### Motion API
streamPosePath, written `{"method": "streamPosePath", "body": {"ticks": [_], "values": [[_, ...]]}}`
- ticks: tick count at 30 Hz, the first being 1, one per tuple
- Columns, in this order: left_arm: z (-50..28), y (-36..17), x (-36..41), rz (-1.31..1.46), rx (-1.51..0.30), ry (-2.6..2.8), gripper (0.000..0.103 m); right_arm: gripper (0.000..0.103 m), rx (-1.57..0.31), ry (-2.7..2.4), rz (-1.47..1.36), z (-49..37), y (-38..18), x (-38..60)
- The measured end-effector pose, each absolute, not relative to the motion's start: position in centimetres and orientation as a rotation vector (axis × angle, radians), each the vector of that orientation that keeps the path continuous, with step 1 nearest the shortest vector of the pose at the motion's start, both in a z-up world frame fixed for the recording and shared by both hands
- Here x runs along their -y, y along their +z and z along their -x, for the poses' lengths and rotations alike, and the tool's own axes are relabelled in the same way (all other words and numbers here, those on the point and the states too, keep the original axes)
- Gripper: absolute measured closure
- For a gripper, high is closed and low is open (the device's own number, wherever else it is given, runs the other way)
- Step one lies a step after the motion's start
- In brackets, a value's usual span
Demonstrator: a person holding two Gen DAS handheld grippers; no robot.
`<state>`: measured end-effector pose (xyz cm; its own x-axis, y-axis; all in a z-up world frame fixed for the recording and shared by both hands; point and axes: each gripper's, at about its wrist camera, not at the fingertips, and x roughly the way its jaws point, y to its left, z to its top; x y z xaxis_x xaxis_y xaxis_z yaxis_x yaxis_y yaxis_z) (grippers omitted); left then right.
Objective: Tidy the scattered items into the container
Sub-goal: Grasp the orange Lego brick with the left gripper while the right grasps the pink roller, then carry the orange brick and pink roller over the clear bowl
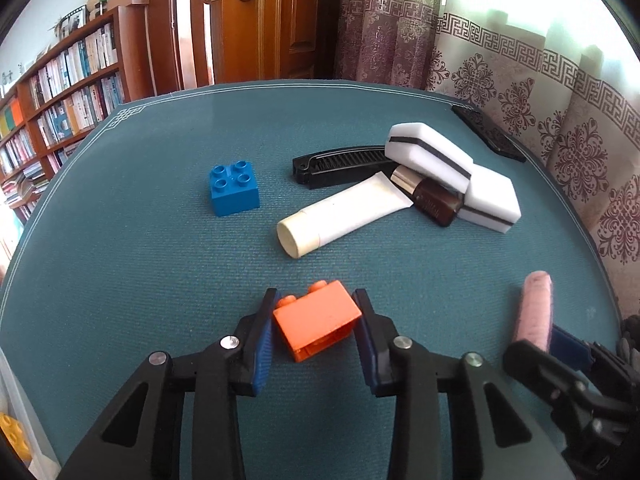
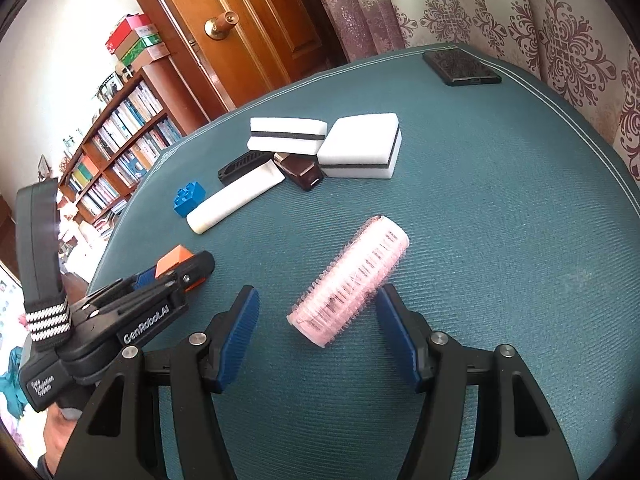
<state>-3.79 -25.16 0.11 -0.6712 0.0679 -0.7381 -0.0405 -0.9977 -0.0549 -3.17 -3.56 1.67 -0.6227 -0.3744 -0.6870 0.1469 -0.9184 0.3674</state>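
Low in the left wrist frame, the left gripper (image 1: 316, 324) clamped its fingers on an orange brick (image 1: 316, 322). The right gripper (image 2: 316, 336) gaped wide around a pink hair roller (image 2: 349, 286), holding nothing; closing squarely across its middle looked wise, lest it roll on the table (image 2: 500, 240).

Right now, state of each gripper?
Left gripper: closed on the orange brick.
Right gripper: open around the pink hair roller, one fingertip touching it, not gripped.

Bright daylight through the patterned curtain (image 1: 560, 92) on my right, blown out near its top edge, soft shadows under the sponges (image 1: 460, 168) — both my fisheye views sharp mid-frame, table mat (image 2: 500, 220) bowed, black vignette at corners, bookshelf (image 1: 60, 92) slightly soft.
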Motion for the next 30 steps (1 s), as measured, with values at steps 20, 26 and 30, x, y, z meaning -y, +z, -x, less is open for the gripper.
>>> {"method": "streamPosePath", "body": {"ticks": [20, 26, 30], "values": [[0.0, 0.3, 26.8, 1.228, 0.116, 2.761, 0.063, 0.073, 0.166, -2.766, -1.246, 3.4, 2.1, 5.6], [-0.7, 0.5, 27.1, 1.228, 0.121, 2.761, 0.063, 0.074, 0.255, -2.731, -1.209, 2.1, 3.1, 5.0], [-1.6, 1.0, 27.6, 1.216, 0.121, 2.772, 0.063, 0.074, 0.289, -2.704, -1.174, 1.2, 4.0, 5.3]]}}
